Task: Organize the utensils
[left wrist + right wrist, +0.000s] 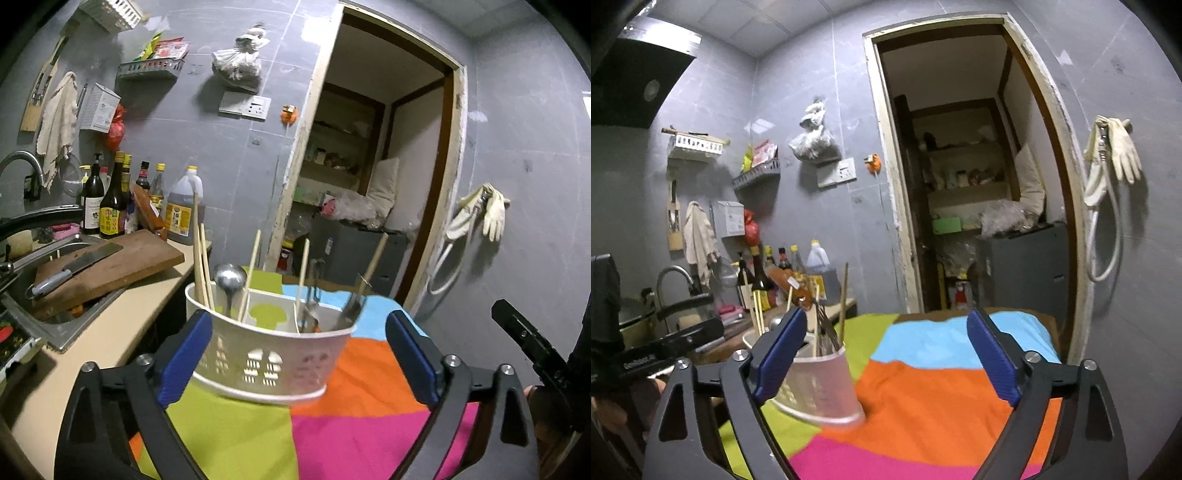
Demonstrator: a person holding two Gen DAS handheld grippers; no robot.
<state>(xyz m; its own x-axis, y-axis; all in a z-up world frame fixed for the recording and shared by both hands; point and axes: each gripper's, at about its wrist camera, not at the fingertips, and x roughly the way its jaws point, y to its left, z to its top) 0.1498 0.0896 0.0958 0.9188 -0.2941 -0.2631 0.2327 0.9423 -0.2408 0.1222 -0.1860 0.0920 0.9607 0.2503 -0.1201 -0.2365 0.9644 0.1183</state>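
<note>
On a bright patchwork cloth [369, 406] beside the kitchen counter [110, 332], a white utensil holder [266, 350] stands upright, loaded with chopsticks [201, 258], a metal ladle [229, 277] and tongs [314, 295]. The left gripper [299, 354] frames it with fingers [192, 354] spread wide, none pressing its wall. The right gripper [886, 354] is likewise fully open, the holder just beside its left finger. A cleaver [77, 266] lies on a cutting board [122, 258] over the sink [55, 325].

One white utensil holder [269, 350], one ladle [229, 278], one cutting board [110, 262], one cleaver [77, 267].
</note>
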